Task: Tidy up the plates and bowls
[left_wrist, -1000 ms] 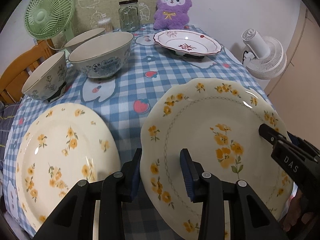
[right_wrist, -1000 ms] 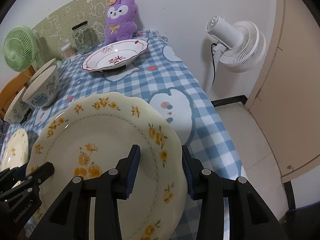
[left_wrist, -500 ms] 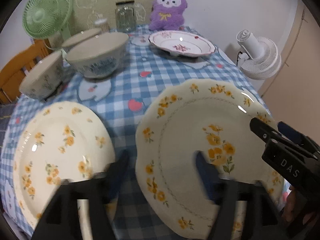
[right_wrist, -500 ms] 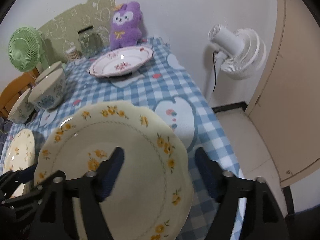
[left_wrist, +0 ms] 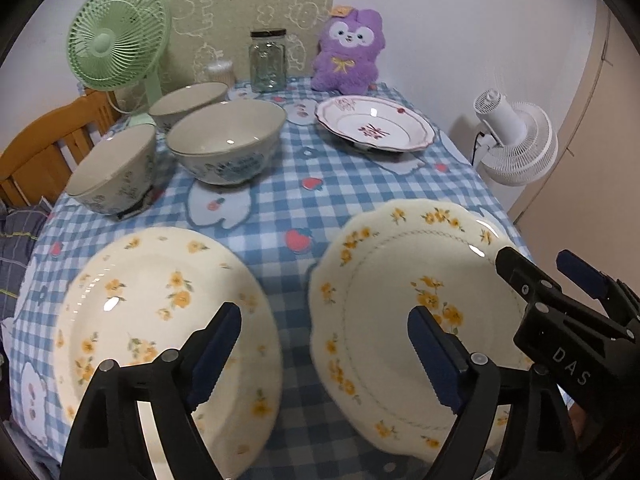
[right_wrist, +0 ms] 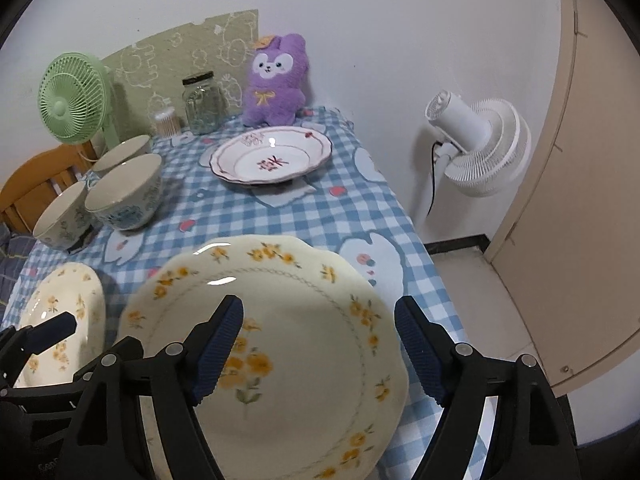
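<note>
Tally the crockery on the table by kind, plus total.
Plates: 3 — yellow-flower plate, scalloped yellow-flower plate, red-pattern plate
Bowls: 3 — near bowl, big bowl, far bowl
Total: 6

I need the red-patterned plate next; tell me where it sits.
The red-patterned plate sits far across the checked tablecloth, right of the large bowl in the left wrist view, just in front of the purple plush toy.
</note>
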`<state>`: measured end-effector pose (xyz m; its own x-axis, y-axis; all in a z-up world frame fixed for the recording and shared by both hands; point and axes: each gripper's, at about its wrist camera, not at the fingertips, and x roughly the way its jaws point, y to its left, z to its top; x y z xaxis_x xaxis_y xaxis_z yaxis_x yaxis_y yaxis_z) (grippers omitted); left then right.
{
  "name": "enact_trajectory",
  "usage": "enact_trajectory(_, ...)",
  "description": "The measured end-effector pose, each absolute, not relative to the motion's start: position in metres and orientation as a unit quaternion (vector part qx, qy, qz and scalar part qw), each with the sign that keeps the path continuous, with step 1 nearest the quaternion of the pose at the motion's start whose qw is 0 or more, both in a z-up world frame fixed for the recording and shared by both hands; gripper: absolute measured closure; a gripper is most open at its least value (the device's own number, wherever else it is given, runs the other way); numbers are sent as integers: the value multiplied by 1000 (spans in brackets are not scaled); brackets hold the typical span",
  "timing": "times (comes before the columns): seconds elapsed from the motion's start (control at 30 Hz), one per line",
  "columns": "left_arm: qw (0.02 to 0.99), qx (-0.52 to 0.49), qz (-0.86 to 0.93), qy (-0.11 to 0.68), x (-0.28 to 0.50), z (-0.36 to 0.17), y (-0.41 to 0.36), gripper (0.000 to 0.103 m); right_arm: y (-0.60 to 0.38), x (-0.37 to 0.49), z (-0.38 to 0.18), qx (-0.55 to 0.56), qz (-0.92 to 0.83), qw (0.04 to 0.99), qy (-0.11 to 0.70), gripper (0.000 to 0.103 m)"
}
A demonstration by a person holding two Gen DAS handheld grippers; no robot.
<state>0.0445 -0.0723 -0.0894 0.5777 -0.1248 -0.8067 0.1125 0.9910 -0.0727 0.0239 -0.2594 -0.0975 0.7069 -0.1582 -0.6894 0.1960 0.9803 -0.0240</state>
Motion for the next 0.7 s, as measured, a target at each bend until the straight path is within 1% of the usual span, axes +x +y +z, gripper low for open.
enact_trajectory(0.23,901,15,-56,430,36,-70,-51,16,-232,15,-82,16,-93,929,357,22)
enact_trajectory(0.37,908,16,-47,416,30,-61,-35,11,-219,14,-76,13,-85,931,356,22)
enact_trajectory(0.7,918,17,-44,394,19,-44,1,10,-182,3,-58,8,-72,938,340,22)
